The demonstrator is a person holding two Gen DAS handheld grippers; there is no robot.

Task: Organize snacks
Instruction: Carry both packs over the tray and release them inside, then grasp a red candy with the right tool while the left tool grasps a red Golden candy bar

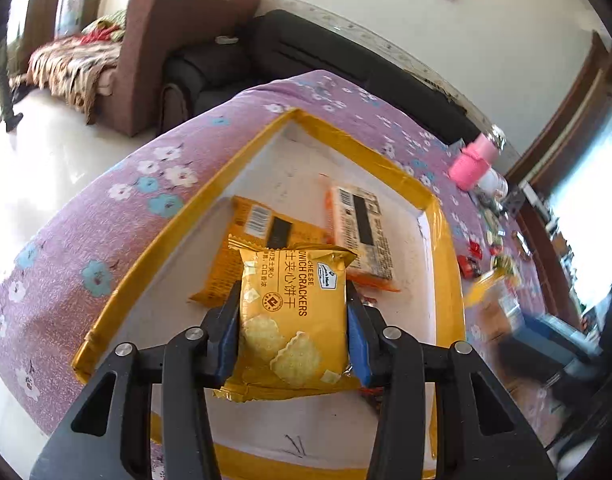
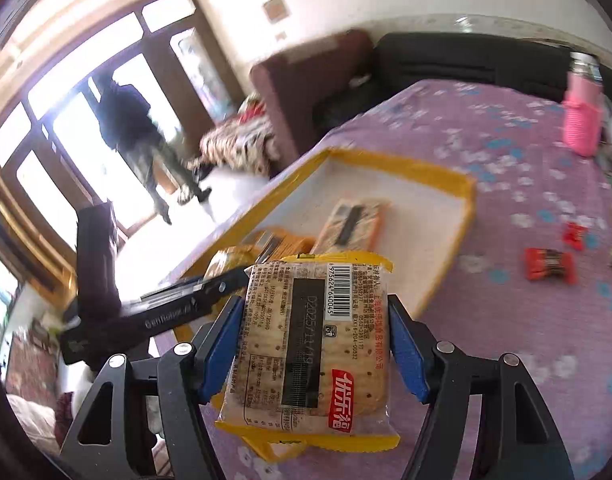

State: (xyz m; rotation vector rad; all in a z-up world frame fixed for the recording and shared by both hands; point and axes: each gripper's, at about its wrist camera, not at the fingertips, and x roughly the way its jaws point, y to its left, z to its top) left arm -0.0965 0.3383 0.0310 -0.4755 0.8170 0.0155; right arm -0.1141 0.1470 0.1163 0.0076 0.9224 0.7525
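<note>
On purple floral desk (image 1: 105, 208), yellow-rimmed tray (image 1: 430, 204) holding two face-down snack packs (image 1: 362, 232), left tongs (image 1: 293, 320) gripping cheese cracker packet (image 1: 293, 320) above tray, right tongs (image 2: 316, 344) clamping biscuit pack (image 2: 310, 348) beside it.

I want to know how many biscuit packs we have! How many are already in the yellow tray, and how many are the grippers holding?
In the yellow tray: 2, an orange-yellow pack and a clear cracker pack.
In the left gripper: 1, a cheese cracker pack.
In the right gripper: 1, a clear-backed cracker pack.
Total: 4 packs.
</note>
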